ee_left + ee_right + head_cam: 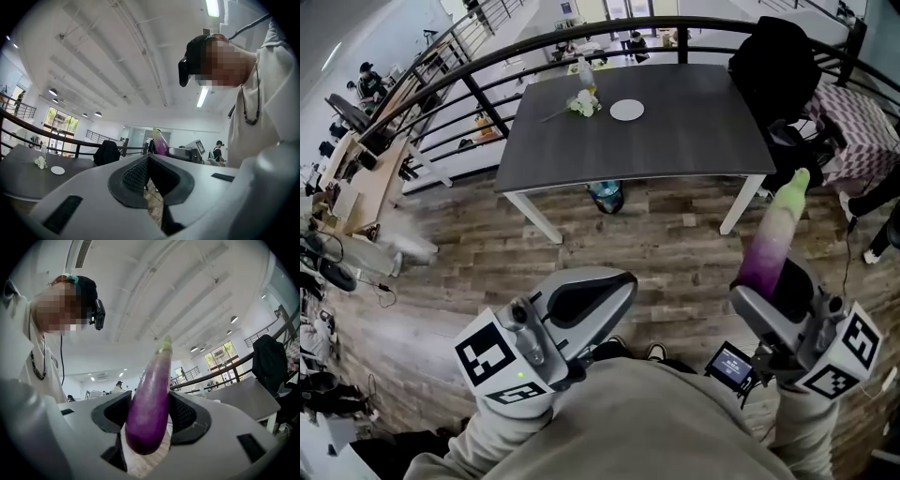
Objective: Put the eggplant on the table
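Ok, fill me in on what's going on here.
A person holds a claw in each hand. The right claw is shut on a purple eggplant, held upright with its green end up. The left claw is shut with nothing in it. The dark table ahead holds a white plate and some flowers; the eggplant is not yet on it.

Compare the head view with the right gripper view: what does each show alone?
Head view only: the marker cube and small screen on the right tongs. Right gripper view only: the person's head-mounted camera and the ceiling. Both: the eggplant clamped in the right tongs, the dark table and the black jacket beside it.
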Tool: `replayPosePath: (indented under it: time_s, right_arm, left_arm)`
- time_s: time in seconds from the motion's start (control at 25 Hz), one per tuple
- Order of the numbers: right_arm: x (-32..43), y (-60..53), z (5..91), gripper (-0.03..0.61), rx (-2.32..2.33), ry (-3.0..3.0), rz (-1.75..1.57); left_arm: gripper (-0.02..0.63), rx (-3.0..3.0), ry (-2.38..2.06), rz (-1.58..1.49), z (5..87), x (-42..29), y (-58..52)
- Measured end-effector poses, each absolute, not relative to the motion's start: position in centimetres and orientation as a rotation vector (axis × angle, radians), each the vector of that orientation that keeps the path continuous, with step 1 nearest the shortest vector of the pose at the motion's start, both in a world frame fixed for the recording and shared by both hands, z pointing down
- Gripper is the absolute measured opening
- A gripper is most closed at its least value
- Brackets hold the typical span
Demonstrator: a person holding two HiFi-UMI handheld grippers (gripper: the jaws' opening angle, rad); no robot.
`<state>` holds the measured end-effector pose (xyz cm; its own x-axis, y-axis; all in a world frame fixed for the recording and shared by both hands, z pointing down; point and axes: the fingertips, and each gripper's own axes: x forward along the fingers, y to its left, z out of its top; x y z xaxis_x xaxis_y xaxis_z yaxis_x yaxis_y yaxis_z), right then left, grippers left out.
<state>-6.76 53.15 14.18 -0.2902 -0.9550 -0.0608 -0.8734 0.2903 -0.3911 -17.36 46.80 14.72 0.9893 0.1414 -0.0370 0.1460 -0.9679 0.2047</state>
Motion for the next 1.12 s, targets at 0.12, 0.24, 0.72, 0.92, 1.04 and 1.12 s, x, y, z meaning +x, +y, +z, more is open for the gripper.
replayPosePath:
  time_s: [0.12,0.24,0.72,0.92,1.04,1.12]
  right_arm:
    - [-5.9,52.8,14.0,0.255,-1.660,2.273,-0.407]
    - [-5.4,52.0,14.3,0.255,-1.657,2.270,-0.415]
    - [-4.1,47.3,14.6,0.256,-1.724,2.289,-0.398]
    - [-3.7,44.1,15.0,0.255,-1.747,2.294,-0.417]
    - [-3.4,41.1,15.2,0.256,-1.770,2.308,-0.432]
    - [-3.2,39.0,15.3,0.256,-1.799,2.325,-0.435]
  left_arm:
    - [0.005,2.919,0.184,-0.012,15.2,-17.3,45.9]
    - [0.005,2.905,0.145,0.001,16.1,-16.9,44.8]
    - [0.005,2.908,0.193,-0.061,16.1,-14.0,39.9]
    - [0.005,2.896,0.275,-0.059,16.6,-13.0,37.4]
    - [0.005,2.886,0.300,-0.069,16.7,-12.4,34.6]
    - [0.005,2.887,0.303,-0.074,16.8,-12.1,32.5]
